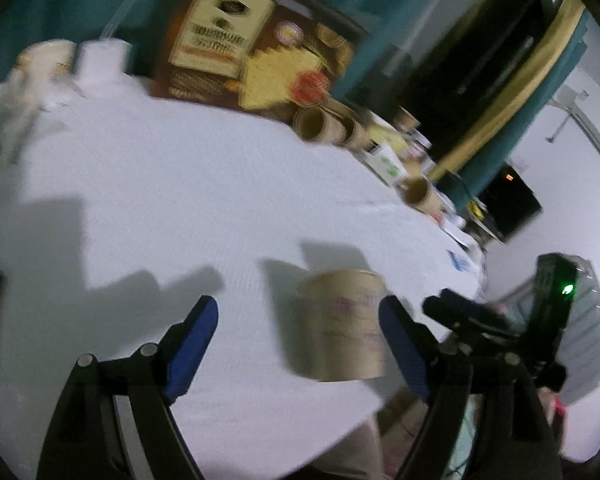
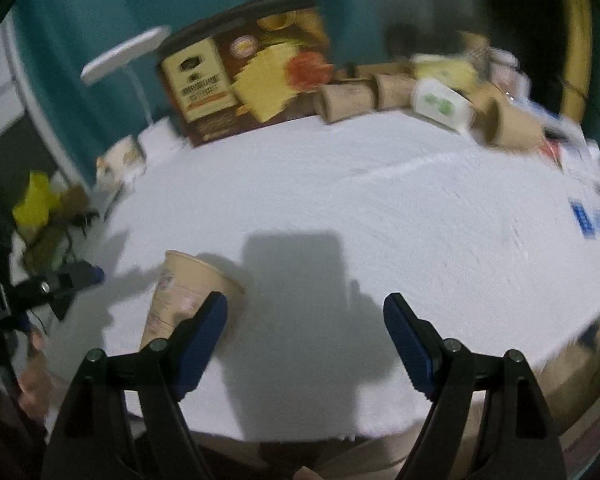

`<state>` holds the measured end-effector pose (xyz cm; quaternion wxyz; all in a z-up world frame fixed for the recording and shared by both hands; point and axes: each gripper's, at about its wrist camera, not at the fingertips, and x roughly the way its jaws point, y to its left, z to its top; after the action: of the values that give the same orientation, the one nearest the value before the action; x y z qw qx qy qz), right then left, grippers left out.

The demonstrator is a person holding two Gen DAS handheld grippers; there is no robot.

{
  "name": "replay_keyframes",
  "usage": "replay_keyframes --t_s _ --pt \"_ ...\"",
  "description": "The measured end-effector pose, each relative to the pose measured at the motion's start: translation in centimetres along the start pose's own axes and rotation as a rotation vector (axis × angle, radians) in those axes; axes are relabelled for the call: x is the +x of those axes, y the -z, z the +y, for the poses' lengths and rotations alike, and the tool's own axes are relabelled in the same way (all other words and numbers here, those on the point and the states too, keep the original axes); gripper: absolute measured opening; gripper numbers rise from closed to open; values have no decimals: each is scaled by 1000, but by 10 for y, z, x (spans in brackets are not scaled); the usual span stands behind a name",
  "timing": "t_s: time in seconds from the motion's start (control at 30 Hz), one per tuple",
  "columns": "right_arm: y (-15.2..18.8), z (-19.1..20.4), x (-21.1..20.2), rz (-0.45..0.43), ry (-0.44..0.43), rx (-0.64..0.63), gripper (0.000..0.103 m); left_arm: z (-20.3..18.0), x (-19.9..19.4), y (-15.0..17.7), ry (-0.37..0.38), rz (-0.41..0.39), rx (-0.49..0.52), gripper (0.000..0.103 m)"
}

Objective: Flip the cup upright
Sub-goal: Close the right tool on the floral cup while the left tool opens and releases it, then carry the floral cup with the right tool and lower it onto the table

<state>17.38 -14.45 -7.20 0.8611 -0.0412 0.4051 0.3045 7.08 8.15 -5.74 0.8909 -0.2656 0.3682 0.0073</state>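
A tan paper cup (image 1: 342, 328) stands on the white tablecloth (image 1: 180, 200) near the front edge, its wider rim on top. My left gripper (image 1: 298, 304) is open; the cup sits just beyond its blue fingertips, close to the right finger (image 1: 400, 340), and no pad presses on it. In the right wrist view the same cup (image 2: 184, 288) is at lower left, partly hidden behind the left finger (image 2: 204, 336). My right gripper (image 2: 306, 300) is open with only bare cloth between its fingers. Each gripper shows at the edge of the other's view.
A brown printed box (image 2: 244, 68) leans at the back. Beside it, several paper cups (image 2: 348, 100) lie on their sides near a white container with green print (image 2: 440, 106). A white desk lamp (image 2: 124, 54) stands at back left. The table's front edge is close.
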Motion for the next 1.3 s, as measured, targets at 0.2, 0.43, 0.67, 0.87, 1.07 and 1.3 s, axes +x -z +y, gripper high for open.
replay_keyframes --t_s 0.2,0.43,0.67,0.87,1.07,1.3 --pt "-17 51 31 77 -103 -79 79 47 -17 8 -123 -44 -17 83" --pt "-26 64 68 277 -168 -30 79 73 -36 9 -118 -99 -30 83" --pt "-29 66 98 405 -178 -11 79 77 -41 11 -92 -83 22 83" --pt "-31 67 104 408 -202 7 68 82 -43 9 -88 -82 35 83" --pt "-46 68 78 197 -112 -76 66 77 -41 8 -92 -83 44 83" --pt "-30 78 62 -166 54 -248 66 62 -43 4 -118 -100 77 83"
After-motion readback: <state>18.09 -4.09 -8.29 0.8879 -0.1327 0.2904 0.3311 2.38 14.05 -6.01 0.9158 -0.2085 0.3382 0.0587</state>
